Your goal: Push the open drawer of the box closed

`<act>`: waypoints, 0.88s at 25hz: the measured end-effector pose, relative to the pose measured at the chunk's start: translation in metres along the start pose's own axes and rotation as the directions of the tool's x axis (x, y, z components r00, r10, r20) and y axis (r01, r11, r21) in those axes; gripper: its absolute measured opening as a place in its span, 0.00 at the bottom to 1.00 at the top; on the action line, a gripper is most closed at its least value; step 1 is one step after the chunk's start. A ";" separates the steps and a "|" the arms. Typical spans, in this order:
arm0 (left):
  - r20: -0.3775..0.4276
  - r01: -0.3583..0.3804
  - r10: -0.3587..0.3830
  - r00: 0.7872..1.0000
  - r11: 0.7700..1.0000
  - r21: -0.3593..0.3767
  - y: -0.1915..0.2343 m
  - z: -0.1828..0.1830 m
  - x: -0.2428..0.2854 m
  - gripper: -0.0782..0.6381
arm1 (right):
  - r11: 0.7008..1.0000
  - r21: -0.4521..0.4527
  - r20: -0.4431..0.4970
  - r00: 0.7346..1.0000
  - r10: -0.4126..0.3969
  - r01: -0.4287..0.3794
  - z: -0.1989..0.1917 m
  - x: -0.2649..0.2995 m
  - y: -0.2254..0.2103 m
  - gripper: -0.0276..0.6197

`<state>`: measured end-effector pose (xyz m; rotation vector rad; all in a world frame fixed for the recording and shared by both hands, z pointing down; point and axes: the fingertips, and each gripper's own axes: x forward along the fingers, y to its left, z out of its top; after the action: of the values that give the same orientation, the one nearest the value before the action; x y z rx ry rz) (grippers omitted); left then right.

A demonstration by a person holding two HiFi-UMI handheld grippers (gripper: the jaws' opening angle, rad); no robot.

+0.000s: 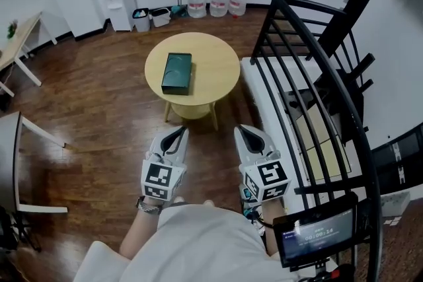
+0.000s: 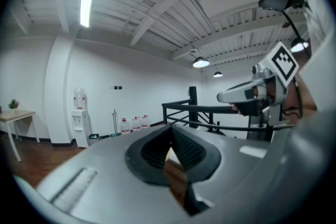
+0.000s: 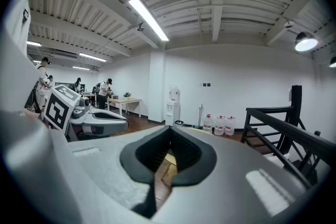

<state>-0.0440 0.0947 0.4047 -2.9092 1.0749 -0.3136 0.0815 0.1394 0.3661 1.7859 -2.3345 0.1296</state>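
Box (image 1: 176, 73) on round table (image 1: 215, 66), left gripper (image 1: 180, 133), right gripper (image 1: 246, 133), fingers (image 2: 195, 152) closed (both empty)

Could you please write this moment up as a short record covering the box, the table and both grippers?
table: round, light wood
box: dark green, flat on the table's left half; drawer state not discernible from here
left gripper: jaws together, empty, short of the table
right gripper: jaws together, empty, short of the table
surroundings: black railing on the right
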 end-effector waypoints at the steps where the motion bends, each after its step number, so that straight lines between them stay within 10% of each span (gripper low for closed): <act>1: 0.006 0.013 -0.013 1.000 1.000 0.006 -0.004 -0.001 -0.006 0.12 | 1.000 0.003 0.006 1.000 -0.004 0.004 0.000 -0.004 0.006 0.05; 22: -0.014 0.071 -0.070 0.997 0.997 0.038 -0.003 -0.027 -0.110 0.12 | 0.999 -0.009 -0.044 0.998 -0.040 0.040 -0.019 -0.038 0.123 0.05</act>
<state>-0.1288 0.1696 0.4113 -2.9194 0.9586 -0.3512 -0.0257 0.2119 0.3834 1.8062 -2.2642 0.1510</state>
